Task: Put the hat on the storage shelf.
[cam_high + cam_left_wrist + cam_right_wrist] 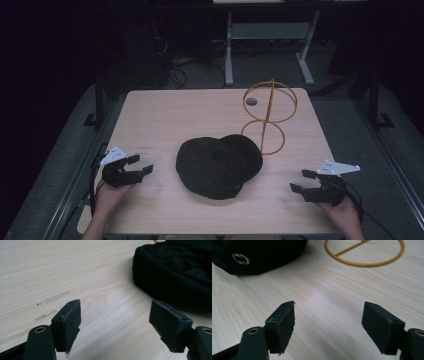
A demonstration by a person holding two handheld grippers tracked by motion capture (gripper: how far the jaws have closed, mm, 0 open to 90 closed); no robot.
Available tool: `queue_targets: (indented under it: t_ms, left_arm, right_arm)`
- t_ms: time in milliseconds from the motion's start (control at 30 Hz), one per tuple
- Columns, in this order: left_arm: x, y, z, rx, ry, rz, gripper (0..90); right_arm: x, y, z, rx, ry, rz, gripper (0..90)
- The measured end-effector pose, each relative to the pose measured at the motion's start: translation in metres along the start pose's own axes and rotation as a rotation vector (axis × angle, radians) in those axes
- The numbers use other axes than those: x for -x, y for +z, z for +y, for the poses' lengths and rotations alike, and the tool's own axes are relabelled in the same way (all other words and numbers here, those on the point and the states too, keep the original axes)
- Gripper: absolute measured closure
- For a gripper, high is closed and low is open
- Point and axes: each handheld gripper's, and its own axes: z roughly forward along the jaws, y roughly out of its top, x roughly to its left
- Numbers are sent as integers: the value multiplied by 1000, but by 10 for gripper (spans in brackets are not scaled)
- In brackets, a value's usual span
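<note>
Lying flat, black cap [217, 167] points its brim rightward

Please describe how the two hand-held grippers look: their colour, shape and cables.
Both the left gripper and the right gripper are black, each with two jaws ending in flat rectangular pads. A grey three-cornered plate sits on top of each. Brass-coloured rivets mark the jaw arms. Black cables trail back beside the hands.

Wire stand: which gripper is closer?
Right. The right gripper sits just below and right of the wire stand; the left gripper is across the black cap.
</note>
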Motion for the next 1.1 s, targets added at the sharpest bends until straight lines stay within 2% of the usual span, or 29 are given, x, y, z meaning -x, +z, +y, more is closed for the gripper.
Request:
queue_targets:
  t_ms: [200,367,433,600,833,1100]
  left_arm:
    - [2,-1,0,-6,23,-10,252]
    - [3,-1,0,7,11,-21,250]
    - [5,-2,1,3,31,-16,251]
    - [4,2,1,-2,34,-27,251]
    - [5,-1,2,10,30,-20,249]
    - [4,-2,1,12,27,-14,249]
  right_arm:
    - [-11,-1,2,-8,-42,20,262]
    - [-20,1,7,-3,-52,22,261]
    - [-25,5,10,-9,-72,31,261]
    - [-37,11,17,-17,-106,56,261]
    - [-54,18,43,-14,-192,73,260]
    - [-68,24,70,-10,-245,97,253]
